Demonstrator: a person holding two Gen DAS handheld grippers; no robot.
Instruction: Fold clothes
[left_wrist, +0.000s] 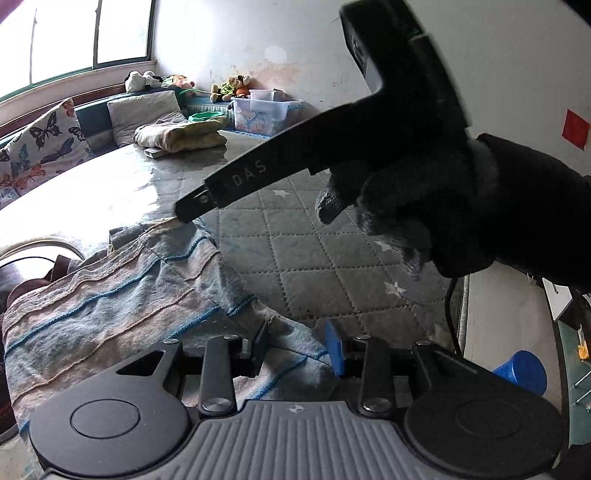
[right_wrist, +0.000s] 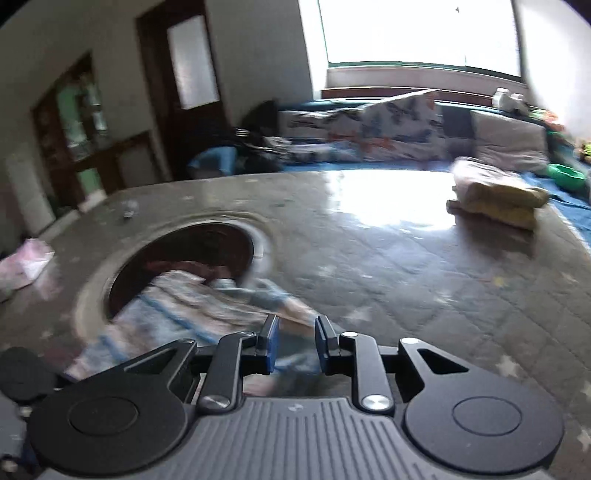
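A grey-blue striped garment (left_wrist: 122, 295) lies crumpled on the quilted grey table cover (left_wrist: 332, 258), spilling from a round opening at the left. My left gripper (left_wrist: 299, 347) is open, its jaws wide apart with the cloth's edge lying between them. My right gripper (left_wrist: 184, 212), held by a black-gloved hand, reaches in from the right; its tip touches the garment's far edge. In the blurred right wrist view the right gripper (right_wrist: 295, 347) is open just above the same garment (right_wrist: 184, 314), beside the round opening (right_wrist: 192, 258).
A stack of folded cream and yellow cloth (left_wrist: 184, 134) (right_wrist: 498, 195) sits at the table's far side. Cushions (left_wrist: 44, 144), soft toys and a plastic box (left_wrist: 264, 114) line the bench behind. A blue cup (left_wrist: 524, 371) stands off the table's right edge.
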